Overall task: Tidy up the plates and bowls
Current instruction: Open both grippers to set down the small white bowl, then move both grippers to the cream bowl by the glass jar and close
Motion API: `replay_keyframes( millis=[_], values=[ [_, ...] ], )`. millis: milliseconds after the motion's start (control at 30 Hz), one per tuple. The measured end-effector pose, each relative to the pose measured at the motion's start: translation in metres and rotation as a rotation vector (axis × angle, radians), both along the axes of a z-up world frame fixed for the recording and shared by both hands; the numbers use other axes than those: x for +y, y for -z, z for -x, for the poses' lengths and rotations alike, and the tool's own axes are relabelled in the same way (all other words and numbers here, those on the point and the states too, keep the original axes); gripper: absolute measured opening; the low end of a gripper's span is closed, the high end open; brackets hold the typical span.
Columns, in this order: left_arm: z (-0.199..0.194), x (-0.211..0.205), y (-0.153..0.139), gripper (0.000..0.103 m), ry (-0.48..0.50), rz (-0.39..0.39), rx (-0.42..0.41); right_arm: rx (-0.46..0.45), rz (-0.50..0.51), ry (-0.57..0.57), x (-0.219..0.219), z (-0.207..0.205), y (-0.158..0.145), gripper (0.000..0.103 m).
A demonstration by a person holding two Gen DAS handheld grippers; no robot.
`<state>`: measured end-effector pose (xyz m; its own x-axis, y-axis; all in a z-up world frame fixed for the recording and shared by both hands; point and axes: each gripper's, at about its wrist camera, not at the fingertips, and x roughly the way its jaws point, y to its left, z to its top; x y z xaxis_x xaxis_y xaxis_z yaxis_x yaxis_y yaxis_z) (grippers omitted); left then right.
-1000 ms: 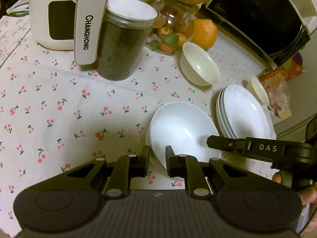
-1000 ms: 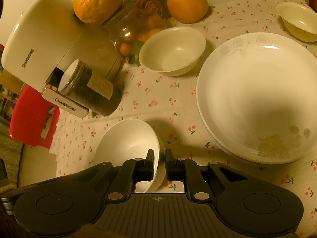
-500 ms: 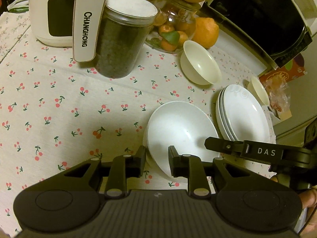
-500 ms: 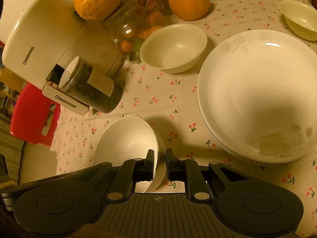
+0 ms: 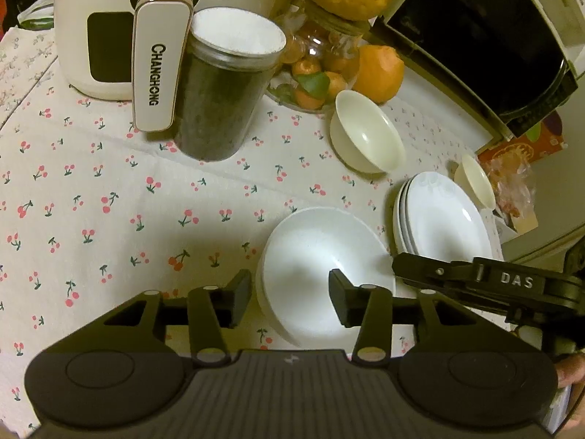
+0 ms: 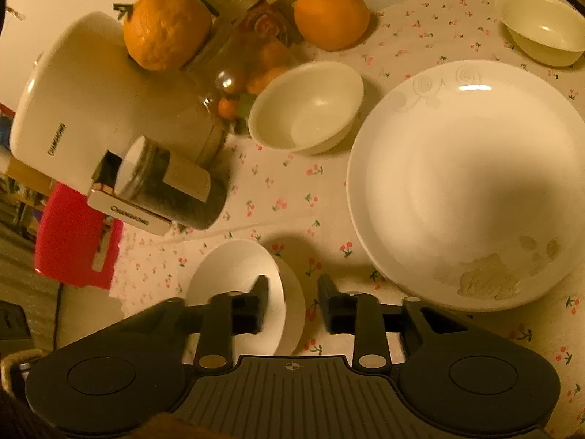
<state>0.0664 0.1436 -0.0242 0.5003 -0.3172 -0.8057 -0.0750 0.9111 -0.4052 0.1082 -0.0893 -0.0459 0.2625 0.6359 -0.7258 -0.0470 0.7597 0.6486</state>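
Stacked white bowls [image 5: 321, 267] sit on the cherry-print cloth; they also show in the right wrist view [image 6: 237, 285]. My left gripper [image 5: 290, 301] is open, one finger on each side of the stack's near-left rim. My right gripper [image 6: 290, 301] is open, straddling the stack's rim from the other side. A stack of white plates [image 5: 446, 219] lies to the right, large in the right wrist view [image 6: 471, 183]. A cream bowl [image 5: 365, 137] stands behind, also in the right wrist view [image 6: 307, 106]. A smaller cream bowl [image 6: 541, 27] sits at the far edge.
A white Changhong appliance [image 5: 146, 29] and a dark jar [image 5: 226, 84] stand at the back. A glass jar of small oranges [image 5: 314, 77] and large oranges [image 5: 380, 69] are beside them. A black-doored oven [image 5: 486, 36] and snack packets [image 5: 512, 183] are at right.
Both grippers were shut on the stacked bowls' rim and have opened their fingers. The bowl stack rests on the cloth.
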Motion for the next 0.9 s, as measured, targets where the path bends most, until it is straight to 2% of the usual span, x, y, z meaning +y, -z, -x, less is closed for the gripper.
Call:
replay_keyframes(
  millis=[100,200,300,467,633,900],
  values=[
    [-0.002,-0.003,-0.005,0.051,-0.004,0.001,-0.015,-0.017,-0.017,0.001,-0.003,-0.002,-0.006,0.039],
    [-0.006,-0.008,-0.010,0.061,-0.009,-0.016,-0.033,-0.029,-0.033,0.011,-0.007,-0.004,-0.010,0.047],
    [-0.011,-0.012,-0.012,0.070,-0.019,-0.023,-0.050,-0.044,-0.041,0.021,-0.011,-0.008,-0.014,0.049],
    [-0.022,-0.021,-0.010,0.081,-0.047,-0.031,-0.080,-0.096,-0.038,0.059,-0.023,-0.018,-0.022,0.065],
    [-0.034,-0.031,-0.010,0.089,-0.085,0.006,-0.102,-0.137,-0.037,0.129,-0.039,-0.033,-0.027,0.068],
    [-0.054,-0.053,-0.005,0.089,-0.106,0.015,-0.138,-0.153,-0.023,0.156,-0.051,-0.082,-0.018,0.068]
  ],
)
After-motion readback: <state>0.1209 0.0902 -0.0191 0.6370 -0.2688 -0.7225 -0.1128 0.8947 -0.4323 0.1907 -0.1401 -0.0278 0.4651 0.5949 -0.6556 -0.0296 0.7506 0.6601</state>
